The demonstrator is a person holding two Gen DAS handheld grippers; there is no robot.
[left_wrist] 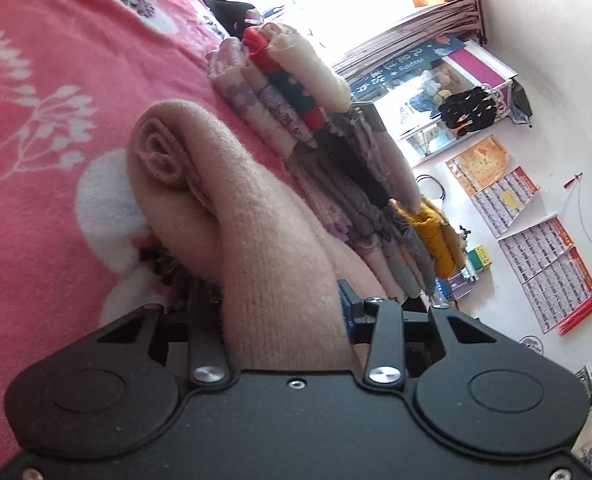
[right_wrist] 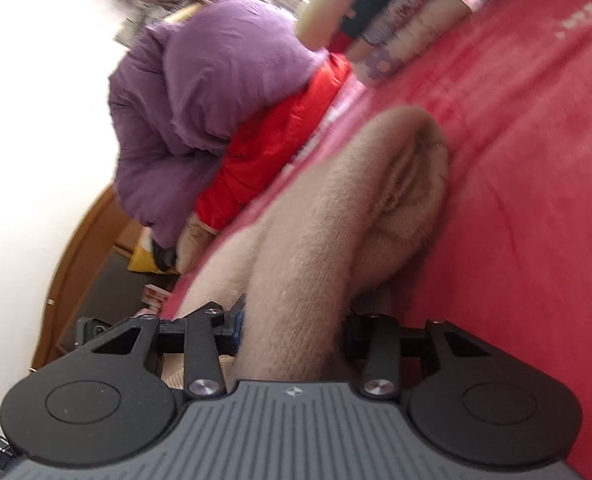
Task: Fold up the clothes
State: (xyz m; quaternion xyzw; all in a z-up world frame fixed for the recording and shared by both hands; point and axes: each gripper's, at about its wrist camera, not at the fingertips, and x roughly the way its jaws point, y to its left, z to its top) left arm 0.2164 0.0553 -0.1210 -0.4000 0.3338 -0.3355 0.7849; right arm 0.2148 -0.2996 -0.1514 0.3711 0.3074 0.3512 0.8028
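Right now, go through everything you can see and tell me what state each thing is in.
Left tongs: shut on sweater.
Right tongs: shut on sweater.
Sweater: beige, folded thick, lying on the blanket.
Stack: folded clothes, piled neatly beside the sweater.
Purple jacket: unfolded, heaped on the red jacket.
Red jacket: crumpled, partly covered.
Blanket: spread flat.

- My left wrist camera sits low behind the left gripper (left_wrist: pixel 284 312), rolled sideways, so the pink blanket (left_wrist: pixel 56 120) fills the left and the wall (left_wrist: pixel 555 120) the right.
- It looks very close along the beige sweater (left_wrist: pixel 256 220) toward the folded stack (left_wrist: pixel 296 112).
- My right wrist camera sits behind the right gripper (right_wrist: pixel 292 320), rolled the other way, equally close.
- Both views share the sweater (right_wrist: pixel 315 220), blanket (right_wrist: pixel 515 160) and stack (right_wrist: pixel 387 12).
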